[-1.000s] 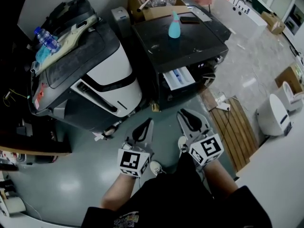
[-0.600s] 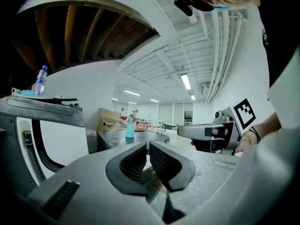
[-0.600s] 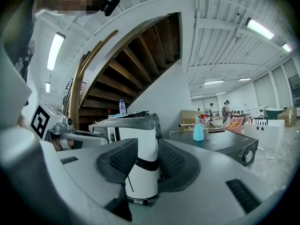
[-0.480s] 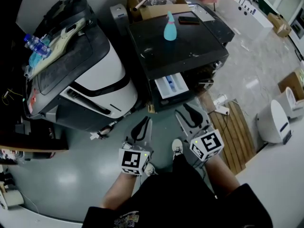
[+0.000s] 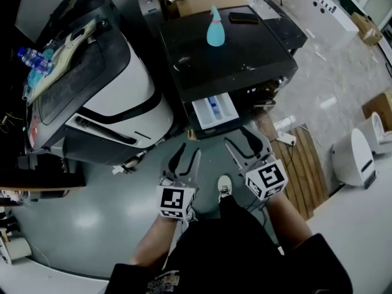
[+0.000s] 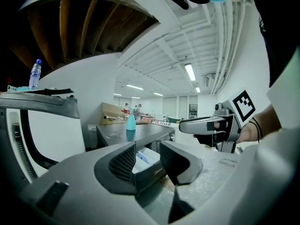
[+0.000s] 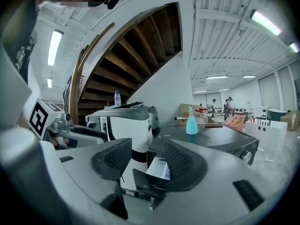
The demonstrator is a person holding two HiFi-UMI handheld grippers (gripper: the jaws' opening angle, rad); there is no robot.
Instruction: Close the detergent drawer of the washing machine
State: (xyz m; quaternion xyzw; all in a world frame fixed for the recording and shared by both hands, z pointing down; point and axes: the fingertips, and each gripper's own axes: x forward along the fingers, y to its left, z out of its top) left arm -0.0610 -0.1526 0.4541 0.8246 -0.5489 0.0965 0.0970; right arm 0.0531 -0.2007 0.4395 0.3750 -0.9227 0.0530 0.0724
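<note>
The black washing machine (image 5: 226, 48) stands ahead with its detergent drawer (image 5: 214, 110) pulled out, white inside with blue parts. My left gripper (image 5: 185, 158) hovers just short of the drawer's front, its jaws opening with nothing between them. My right gripper (image 5: 248, 141) is at the drawer's right front corner, jaws also opening and empty. In the left gripper view, the drawer front (image 6: 149, 170) shows beyond the left gripper (image 6: 149, 156). In the right gripper view, the drawer (image 7: 157, 172) lies past the right gripper (image 7: 140, 161). Neither gripper touches it.
A teal spray bottle (image 5: 214, 32) and a phone (image 5: 244, 18) sit on the black machine's top. A white and black machine (image 5: 116, 103) stands to the left, a water bottle (image 5: 27, 57) on it. A wooden board (image 5: 303, 158) and a power strip (image 5: 285, 139) lie right.
Both grippers have moved forward toward the drawer, and both sets of jaws have gone from nearly shut to open.
</note>
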